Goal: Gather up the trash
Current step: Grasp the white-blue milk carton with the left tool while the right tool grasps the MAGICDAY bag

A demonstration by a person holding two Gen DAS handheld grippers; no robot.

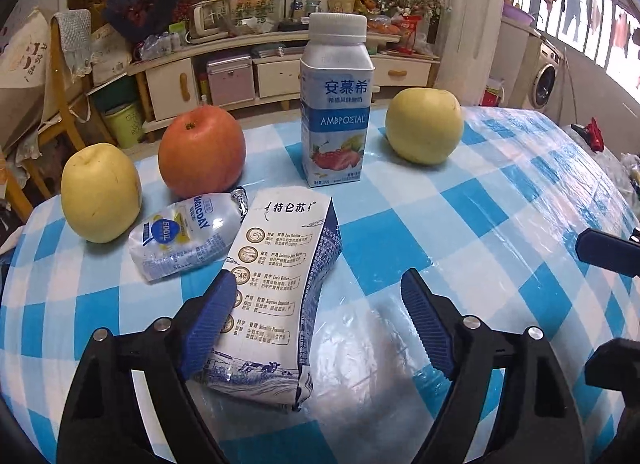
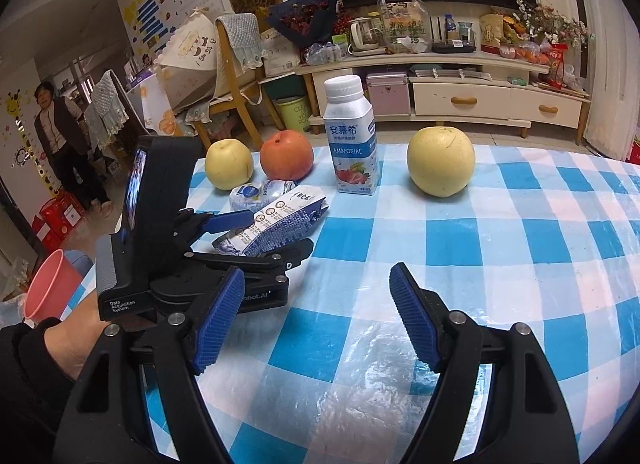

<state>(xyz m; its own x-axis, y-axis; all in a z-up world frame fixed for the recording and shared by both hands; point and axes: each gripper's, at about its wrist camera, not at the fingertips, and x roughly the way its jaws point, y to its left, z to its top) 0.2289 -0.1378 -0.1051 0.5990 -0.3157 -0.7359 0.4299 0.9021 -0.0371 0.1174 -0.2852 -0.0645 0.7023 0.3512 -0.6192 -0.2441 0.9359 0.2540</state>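
Observation:
A flattened white-and-blue milk carton (image 1: 276,284) lies on the checked tablecloth, also seen in the right wrist view (image 2: 276,223). A crushed clear plastic pouch (image 1: 184,236) lies at its left, touching it (image 2: 260,192). My left gripper (image 1: 320,292) is open, its jaws either side of the carton's near end; its left pad (image 1: 216,312) overlaps the carton. In the right wrist view the left gripper (image 2: 264,232) straddles the carton. My right gripper (image 2: 318,292) is open and empty above bare cloth.
An upright yogurt bottle (image 1: 336,103) stands behind the carton, also seen from the right wrist (image 2: 354,139). Two yellow pears (image 1: 100,193) (image 1: 424,125) and a red apple (image 1: 202,151) sit around it. A pink bin (image 2: 50,284) stands beyond the table's left edge. A person (image 2: 60,143) stands far left.

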